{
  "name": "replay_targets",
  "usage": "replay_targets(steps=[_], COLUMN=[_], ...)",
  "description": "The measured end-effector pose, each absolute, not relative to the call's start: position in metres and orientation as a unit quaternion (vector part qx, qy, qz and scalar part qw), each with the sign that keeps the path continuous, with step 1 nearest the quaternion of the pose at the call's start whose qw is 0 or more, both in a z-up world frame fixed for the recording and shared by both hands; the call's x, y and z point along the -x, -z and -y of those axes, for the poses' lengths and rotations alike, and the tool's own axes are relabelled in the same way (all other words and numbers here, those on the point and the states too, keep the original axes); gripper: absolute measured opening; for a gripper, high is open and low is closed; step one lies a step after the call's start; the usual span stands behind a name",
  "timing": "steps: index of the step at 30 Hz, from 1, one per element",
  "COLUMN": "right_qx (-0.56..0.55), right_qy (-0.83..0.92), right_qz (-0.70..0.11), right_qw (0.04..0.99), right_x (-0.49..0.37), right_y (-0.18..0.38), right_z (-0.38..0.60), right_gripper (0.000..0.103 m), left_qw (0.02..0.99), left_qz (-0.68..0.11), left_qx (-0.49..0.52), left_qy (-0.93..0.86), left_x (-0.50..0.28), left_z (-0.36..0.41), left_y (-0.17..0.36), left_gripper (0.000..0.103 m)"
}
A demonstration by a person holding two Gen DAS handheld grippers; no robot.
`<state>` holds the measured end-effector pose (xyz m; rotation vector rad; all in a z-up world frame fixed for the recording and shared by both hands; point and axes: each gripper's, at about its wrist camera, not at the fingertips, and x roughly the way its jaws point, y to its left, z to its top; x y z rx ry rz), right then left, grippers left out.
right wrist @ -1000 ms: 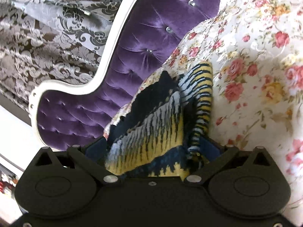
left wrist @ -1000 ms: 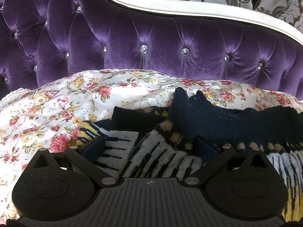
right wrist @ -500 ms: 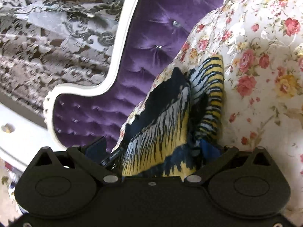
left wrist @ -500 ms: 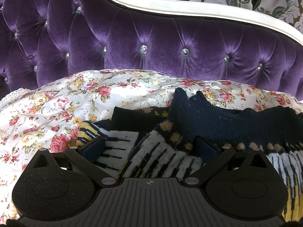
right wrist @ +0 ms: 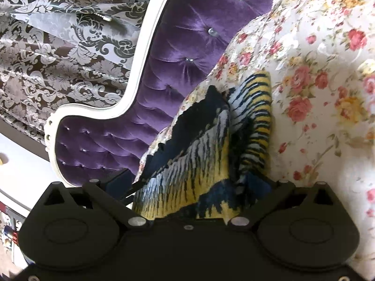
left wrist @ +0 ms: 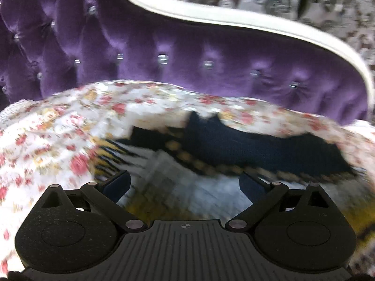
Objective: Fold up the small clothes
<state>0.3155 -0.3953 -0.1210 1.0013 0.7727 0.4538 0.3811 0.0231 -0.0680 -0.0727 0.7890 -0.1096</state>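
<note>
A knitted navy, white and yellow patterned garment (left wrist: 211, 145) lies on the flowered bedspread (left wrist: 58, 135). The left wrist view is blurred by motion. My left gripper (left wrist: 185, 183) hangs open over the garment's near white and yellow part, its fingers wide apart. In the right wrist view the garment (right wrist: 206, 145) is bunched and partly doubled over, its yellow striped edge raised. The bunch sits between the wide-apart fingers of my open right gripper (right wrist: 187, 182). Whether the fingertips (right wrist: 118, 182) touch the knit is hidden.
A purple tufted velvet headboard (left wrist: 187, 53) with a white curved frame (left wrist: 234, 18) rises behind the bed. Grey damask curtains (right wrist: 58, 46) hang beyond it. The bedspread (right wrist: 316, 82) spreads wide to the right of the garment.
The left view has gone blurry and shifted, showing more of the headboard's right end; the garment sits farther off. The right gripper has tilted a little, with the bunched garment still between its fingers.
</note>
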Motion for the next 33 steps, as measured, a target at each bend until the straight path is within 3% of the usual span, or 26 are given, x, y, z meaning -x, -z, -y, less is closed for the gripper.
replay_targets(steps=[9,13,19,28,33], right_qx=[-0.446,-0.436,-0.425,-0.502,-0.432], right_qy=[-0.175,-0.191,-0.203,-0.288,-0.179], right_qz=[-0.362,-0.354,-0.331,-0.230,-0.291], right_qw=[0.800,0.805,0.817,0.782,0.834], right_x=[-0.314,-0.321,-0.332,-0.315,-0.316], right_y=[0.122,0.124,0.127,0.107,0.102], right_z=[0.407,0.401,0.393,0.419,0.424], right_gripper=[0.103,0.103,0.103,0.098,0.099], left_qw=[0.897,0.899,0.899,0.904,0.903], left_qz=[-0.420,-0.415,-0.415,-0.407,-0.407], left_qx=[0.000,-0.065,-0.063,-0.063,-0.063], left_qy=[0.134,0.125,0.122,0.118,0.119], left_x=[-0.341,-0.336,-0.337,-0.333,-0.333], left_z=[0.036,0.055,0.056,0.056,0.056], left_y=[0.088,0.104,0.110,0.109,0.110], left_gripper=[0.100,0.102,0.103,0.103,0.103])
